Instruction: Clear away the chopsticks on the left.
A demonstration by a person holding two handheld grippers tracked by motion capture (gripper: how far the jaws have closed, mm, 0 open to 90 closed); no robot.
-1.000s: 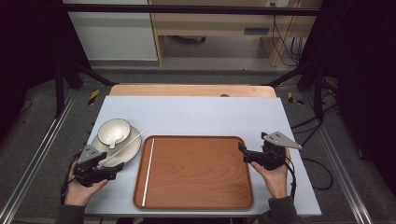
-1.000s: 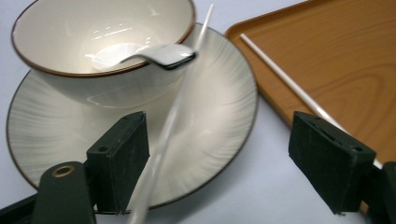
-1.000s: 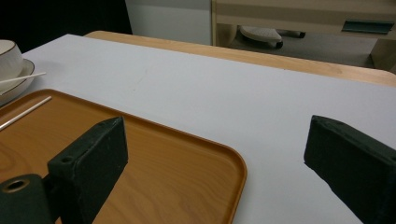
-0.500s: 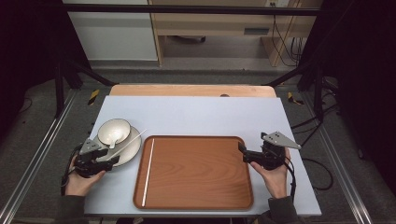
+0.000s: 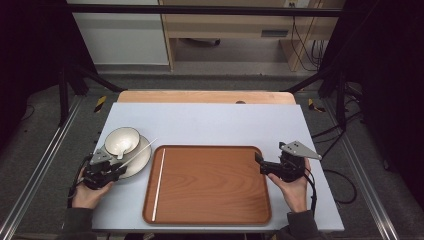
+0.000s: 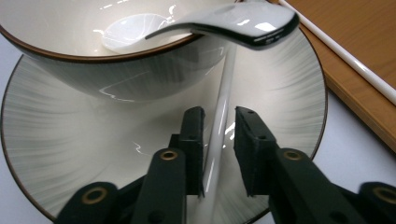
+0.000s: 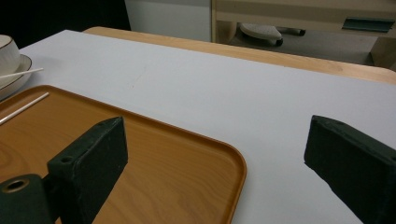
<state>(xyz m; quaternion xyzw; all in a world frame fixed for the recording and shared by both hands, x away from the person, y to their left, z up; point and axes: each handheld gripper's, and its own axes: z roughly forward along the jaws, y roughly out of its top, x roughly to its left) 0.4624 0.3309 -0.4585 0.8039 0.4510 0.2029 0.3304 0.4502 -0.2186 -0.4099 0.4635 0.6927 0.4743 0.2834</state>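
Straddling the white chopstick point(image 6: 219, 135) on the plate point(image 6: 285, 93) near the bowl point(image 6: 70, 42), your left gripper point(image 6: 218, 140) has jaws narrowly apart, unclamped. Your right gripper point(image 7: 215, 172) gapes over the tray's point(image 5: 210, 185) right edge. Next, likely close and lift.

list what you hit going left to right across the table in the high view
left gripper → bowl on its plate → white chopstick lying in the tray → wooden tray → right gripper
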